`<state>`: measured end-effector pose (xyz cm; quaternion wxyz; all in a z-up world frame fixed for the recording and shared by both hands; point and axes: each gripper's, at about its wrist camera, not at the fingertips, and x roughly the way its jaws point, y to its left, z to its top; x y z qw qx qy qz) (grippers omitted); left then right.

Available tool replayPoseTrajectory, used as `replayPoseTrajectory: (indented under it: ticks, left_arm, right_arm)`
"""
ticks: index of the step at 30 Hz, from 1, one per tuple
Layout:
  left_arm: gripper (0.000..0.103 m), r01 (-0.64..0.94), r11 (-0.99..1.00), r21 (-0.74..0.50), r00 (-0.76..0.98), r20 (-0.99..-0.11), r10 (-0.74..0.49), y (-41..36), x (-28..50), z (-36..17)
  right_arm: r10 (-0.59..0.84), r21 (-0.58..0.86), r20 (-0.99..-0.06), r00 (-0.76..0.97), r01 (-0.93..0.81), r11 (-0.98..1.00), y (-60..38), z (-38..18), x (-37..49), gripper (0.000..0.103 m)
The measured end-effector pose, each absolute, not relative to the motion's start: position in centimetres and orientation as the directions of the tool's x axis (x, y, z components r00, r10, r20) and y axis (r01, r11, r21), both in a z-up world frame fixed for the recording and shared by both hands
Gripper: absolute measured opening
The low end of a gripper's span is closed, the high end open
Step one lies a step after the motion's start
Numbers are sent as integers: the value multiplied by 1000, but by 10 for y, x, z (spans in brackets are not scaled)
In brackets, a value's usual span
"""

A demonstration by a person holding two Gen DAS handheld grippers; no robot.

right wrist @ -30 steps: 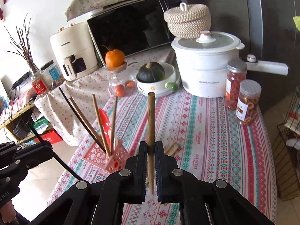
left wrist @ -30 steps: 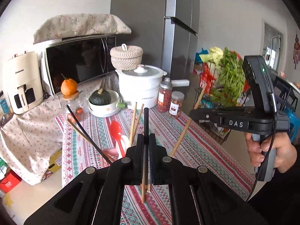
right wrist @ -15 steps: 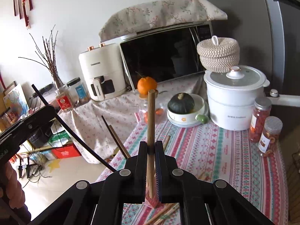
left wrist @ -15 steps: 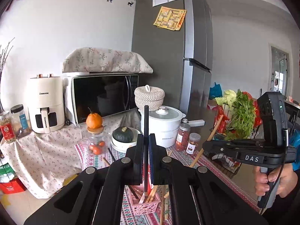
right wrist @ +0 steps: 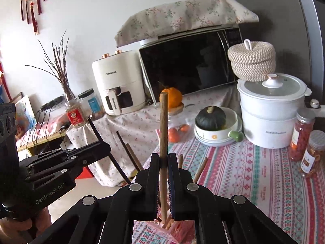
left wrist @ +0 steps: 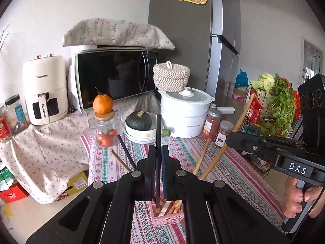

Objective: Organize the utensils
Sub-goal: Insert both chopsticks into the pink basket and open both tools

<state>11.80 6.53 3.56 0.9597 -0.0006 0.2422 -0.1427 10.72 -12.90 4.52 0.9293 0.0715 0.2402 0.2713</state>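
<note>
Behind the pink basket (left wrist: 162, 216) on my striped tablecloth (left wrist: 233, 168) I see a crowded back row: a white pot (left wrist: 185, 112) with a woven lidded basket (left wrist: 171, 76) behind it, a bowl holding a dark green squash (left wrist: 140, 120), a glass jar (left wrist: 104, 129) topped by an orange (left wrist: 102, 103), two spice jars (left wrist: 212, 125) to the right, a microwave (left wrist: 113, 77) and a white air fryer (left wrist: 45, 90) further back; a wire rack of leafy greens (left wrist: 278, 103) stands off the table's right edge.

My left gripper (left wrist: 159, 170) points forward and slightly down over the basket, its jaws narrow and clamped on a black chopstick (left wrist: 158, 134); that stick stands nearly upright, its lower tip reaching into the basket among wooden sticks already leaning there; other chopsticks (left wrist: 201, 158) fan outward from the basket on both sides and crowd the space around my fingers.

My right gripper (right wrist: 164, 183) sits just above the same basket (right wrist: 172, 228), jaws pinched on a wooden chopstick (right wrist: 163, 122) held vertical, its bottom end at the basket's rim; from the left camera this gripper comes in from the right, level, the wooden stick slanting through it; the hand (left wrist: 296, 199) is wrapped around its grip; from the right camera the left gripper enters low on the left, tilted upward.
</note>
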Motion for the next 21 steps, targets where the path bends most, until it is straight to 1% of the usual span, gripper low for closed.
replayPoseTrajectory:
  ticks: [4,8,12,18,19,20,21]
  left_arm:
    - [5,271,957,-106,819,-497,-287,66,133,25]
    - [5,278,950,-140,805,-507,-309,67,147,15]
    - [5,282,945,-164,797,-508,-326,66,155,9]
    - [7,279,946,-164,808,-492,-323,63,149,15]
    - [8,280,945,-167,807,-493,-326,64,148,16]
    - [14,280,944,-172,805,-494,-329,64,146,18]
    - [25,278,944,-178,803,-496,-330,65,144,19]
  right_arm:
    - [531,273,-451,717,-456,847,-124,33,120,7]
    - [529,278,-486,696,-451,848,-117,20,127,7]
    - [527,280,-503,685,-448,849,-114,13,132,7]
    - [543,313,-506,670,-444,840,-119,12,138,9]
    - [545,315,-506,669,-445,838,-121,13,138,9]
    - [546,315,-502,671,-446,838,-123,15,137,11]
    - [548,315,-496,674,-448,837,-125,17,136,13]
